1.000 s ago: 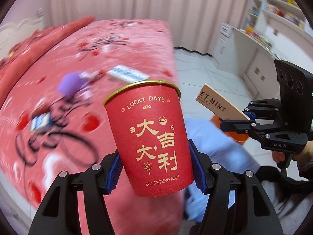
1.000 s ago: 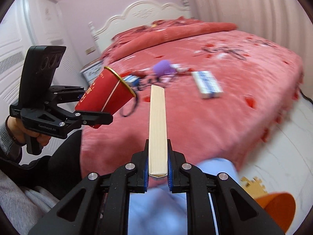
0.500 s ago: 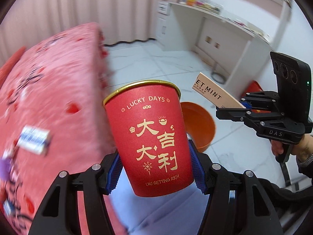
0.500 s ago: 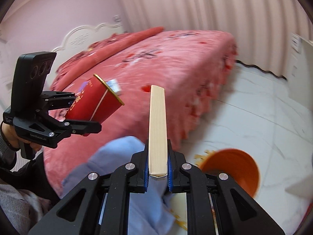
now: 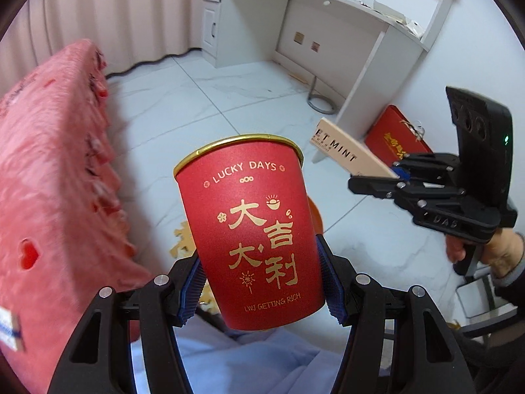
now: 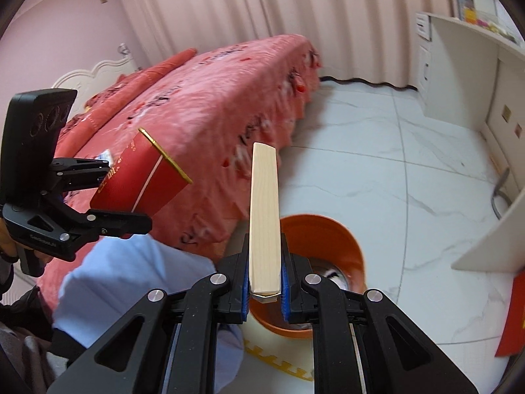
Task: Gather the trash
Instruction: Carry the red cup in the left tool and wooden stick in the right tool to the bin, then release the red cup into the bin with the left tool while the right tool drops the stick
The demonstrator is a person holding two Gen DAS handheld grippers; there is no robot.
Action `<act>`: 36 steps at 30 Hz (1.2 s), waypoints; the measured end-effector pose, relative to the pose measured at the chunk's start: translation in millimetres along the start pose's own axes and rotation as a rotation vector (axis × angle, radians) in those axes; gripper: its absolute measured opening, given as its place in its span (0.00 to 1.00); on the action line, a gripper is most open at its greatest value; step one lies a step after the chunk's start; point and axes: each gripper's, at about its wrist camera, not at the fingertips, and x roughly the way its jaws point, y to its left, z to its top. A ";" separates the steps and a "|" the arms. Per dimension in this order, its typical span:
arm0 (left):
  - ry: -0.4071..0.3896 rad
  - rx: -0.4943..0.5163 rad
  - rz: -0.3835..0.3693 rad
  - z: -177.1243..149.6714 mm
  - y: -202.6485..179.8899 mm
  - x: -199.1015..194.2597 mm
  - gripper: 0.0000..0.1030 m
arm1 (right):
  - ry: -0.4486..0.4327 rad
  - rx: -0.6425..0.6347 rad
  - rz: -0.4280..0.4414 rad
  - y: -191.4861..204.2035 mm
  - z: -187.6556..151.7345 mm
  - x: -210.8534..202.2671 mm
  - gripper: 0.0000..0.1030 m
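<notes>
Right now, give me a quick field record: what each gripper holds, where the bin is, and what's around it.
left gripper: shut on red paper cup, rim tilted forward
right gripper: shut on flat beige box
orange bin: on floor, directly beyond right gripper, some contents inside
bed: beside bin
trash dropped: not yet

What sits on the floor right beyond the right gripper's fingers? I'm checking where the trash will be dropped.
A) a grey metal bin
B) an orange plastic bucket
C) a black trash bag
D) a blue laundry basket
B: the right wrist view shows a round orange plastic bucket on the white floor just past the right gripper.
</notes>
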 end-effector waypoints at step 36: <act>0.078 -0.049 0.054 10.4 17.2 34.5 0.79 | 0.055 0.071 -0.018 -8.0 4.8 52.1 0.49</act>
